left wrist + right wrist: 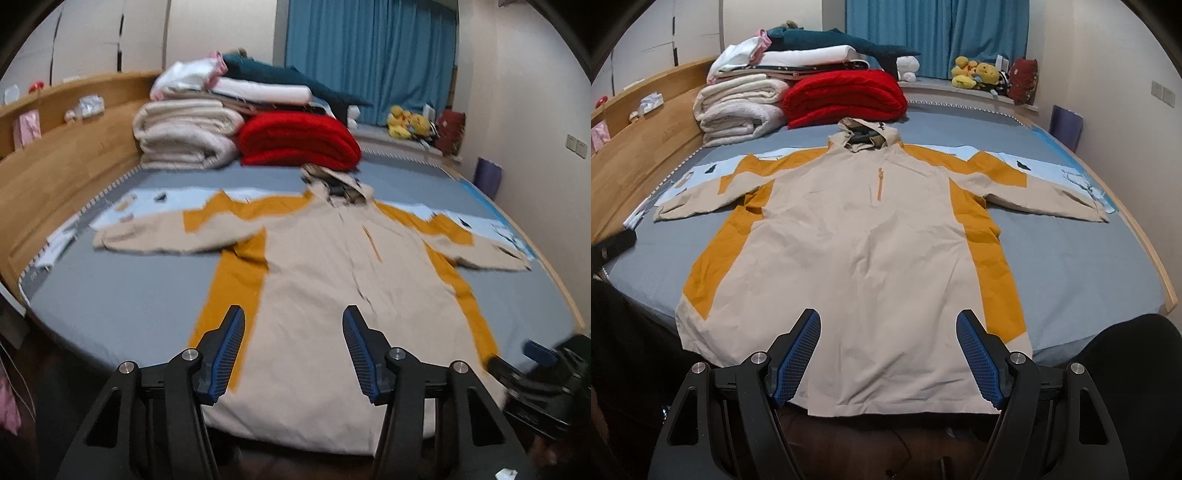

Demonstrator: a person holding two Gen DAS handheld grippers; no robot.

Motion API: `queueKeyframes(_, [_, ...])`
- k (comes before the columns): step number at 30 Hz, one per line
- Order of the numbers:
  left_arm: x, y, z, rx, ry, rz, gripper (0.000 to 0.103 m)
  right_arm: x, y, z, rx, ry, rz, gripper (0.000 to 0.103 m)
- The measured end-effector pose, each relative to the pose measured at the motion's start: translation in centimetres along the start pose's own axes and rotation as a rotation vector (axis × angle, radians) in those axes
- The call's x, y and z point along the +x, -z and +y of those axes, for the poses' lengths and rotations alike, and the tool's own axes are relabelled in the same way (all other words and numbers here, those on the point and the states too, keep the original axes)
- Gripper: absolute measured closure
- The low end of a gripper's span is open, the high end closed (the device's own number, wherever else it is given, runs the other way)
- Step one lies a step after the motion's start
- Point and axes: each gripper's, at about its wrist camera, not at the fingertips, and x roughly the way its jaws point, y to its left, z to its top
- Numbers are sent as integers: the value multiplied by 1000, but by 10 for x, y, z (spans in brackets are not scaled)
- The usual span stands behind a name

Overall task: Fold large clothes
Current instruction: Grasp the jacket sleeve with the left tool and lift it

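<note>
- One jacket (857, 236) lies flat and face up on the bed (1089, 266), both sleeves spread out to the sides, hood towards the piled bedding, hem at the near edge.
- The left tool (293, 328) hovers over the hem with its jaws apart and nothing between them; the right tool (888, 332) stands wider, also empty, above the hem's middle.
- Risk: the smooth shell fabric could slip from a shallow pinch, so a fold would sag or skew.
- Risk: lifting one side alone may drag the whole jacket across the sheet and rumple the far sleeve.
- Risk: the hem overhangs the bed edge and could slide off if tugged.
- Count: two tools, one jacket, two sleeves, one hood, one red blanket (846, 96), one stack of pale bedding (738, 107).
</note>
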Motion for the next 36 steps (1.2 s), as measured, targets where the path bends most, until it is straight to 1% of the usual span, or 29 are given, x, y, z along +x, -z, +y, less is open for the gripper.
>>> queueKeyframes(2, [17,-15,6,38,-40,-38,59,4,-10,0,-1,0,7,27])
queueKeyframes(3, [24,-23,9,63,-69,-50,60,7,-15,0,-3,1,6,27])
queueKeyframes(4, [31,-31,12,70,-82,-56,62,9,-21,0,-6,2,3,27])
queueKeyframes(6, [54,-48,20,81,-87,-40,62,18,-36,1,-19,8,-2,27])
queueKeyframes(9, [88,-75,32,110,-123,-30,62,32,-62,4,-31,7,-10,27])
queueKeyframes(11, [113,-92,42,102,-138,-21,62,43,-80,7,-38,4,-15,27])
queueKeyframes(15, [162,-118,68,35,-109,19,64,70,-116,11,-48,-4,-24,27])
queueKeyframes(17, [182,-129,77,23,-106,27,72,83,-132,15,-57,-9,-30,27])
queueKeyframes(18, [191,-135,82,21,-113,29,74,88,-139,17,-62,-12,-33,27])
queueKeyframes(19, [198,-139,86,17,-115,29,80,94,-146,19,-69,-16,-38,27])
queueKeyframes(21, [216,-148,98,9,-138,20,86,109,-165,25,-90,-22,-48,27])
queueKeyframes(22, [221,-151,104,4,-147,14,89,116,-173,27,-101,-20,-54,27])
queueKeyframes(24, [240,-154,122,-28,-160,23,89,130,-191,30,-111,-19,-69,33])
queueKeyframes(25, [251,-153,134,-52,-161,40,89,136,-198,31,-110,-24,-73,34])
queueKeyframes(28, [282,-145,175,-131,-162,103,90,159,-230,36,-135,-42,-93,42])
queueKeyframes(29, [290,-144,185,-156,-158,119,90,168,-245,39,-150,-53,-107,48])
queueKeyframes(30, [299,-140,202,-191,-153,144,90,174,-253,41,-158,-59,-116,55])
queueKeyframes(32, [313,-132,232,-247,-160,175,90,192,-274,44,-169,-92,-134,61])
queueKeyframes(33, [319,-126,250,-277,-181,191,90,198,-278,44,-166,-113,-139,66])
queueKeyframes(34, [324,-122,261,-299,-195,202,90,209,-284,43,-157,-152,-141,68])
queueKeyframes(35, [329,-115,282,-351,-210,218,90,216,-286,42,-153,-162,-135,70])
queueKeyframes(36, [334,-109,302,-413,-218,232,90,230,-290,43,-145,-155,-99,70])
